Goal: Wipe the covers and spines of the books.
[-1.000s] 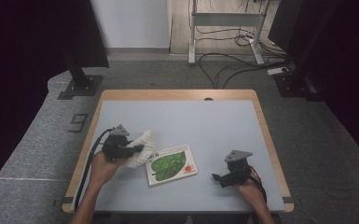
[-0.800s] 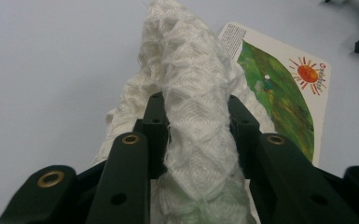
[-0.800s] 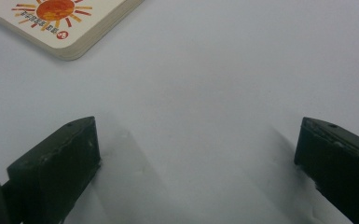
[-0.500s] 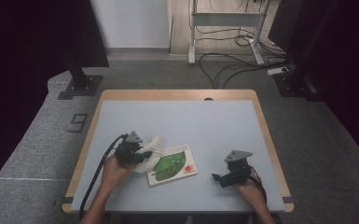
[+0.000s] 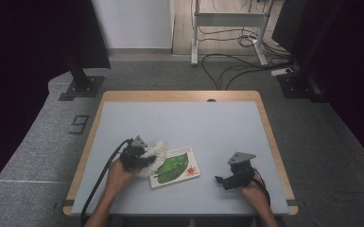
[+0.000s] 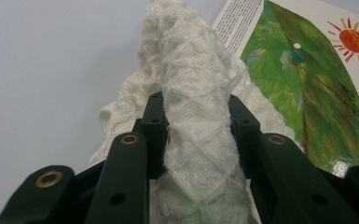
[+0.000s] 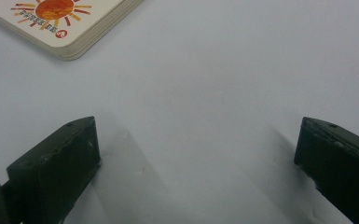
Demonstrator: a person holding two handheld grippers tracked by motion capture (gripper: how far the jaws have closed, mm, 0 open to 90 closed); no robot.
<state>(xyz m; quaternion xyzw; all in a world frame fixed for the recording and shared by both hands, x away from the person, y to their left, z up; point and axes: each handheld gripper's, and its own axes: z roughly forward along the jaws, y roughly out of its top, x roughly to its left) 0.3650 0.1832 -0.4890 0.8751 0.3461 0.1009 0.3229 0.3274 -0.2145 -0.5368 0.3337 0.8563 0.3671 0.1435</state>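
A white knitted cloth [image 6: 193, 116] is bunched between the jaws of my left gripper [image 6: 196, 100], which is shut on it. In the high view the left gripper [image 5: 147, 158] is low over the table, and the cloth [image 5: 158, 150] lies against the left edge of a picture book [image 5: 175, 167]. The book's cover [image 6: 317, 84] shows a green leaf and an orange sun. My right gripper [image 5: 219, 179] rests near the table's front right, pointing left toward the book. Its jaws [image 7: 196, 140] are open with bare table between them, and the book's sun corner [image 7: 70, 23] lies ahead.
The grey table top [image 5: 179, 123] has a wooden rim [image 5: 272, 137] and stretches bare beyond the book. A black cable [image 5: 101, 182] trails from the left gripper over the front edge. Stands and cables sit on the floor behind the table.
The left hand has come down and to the right with the cloth, bringing it onto the book's left edge. The right gripper has stayed where it was.
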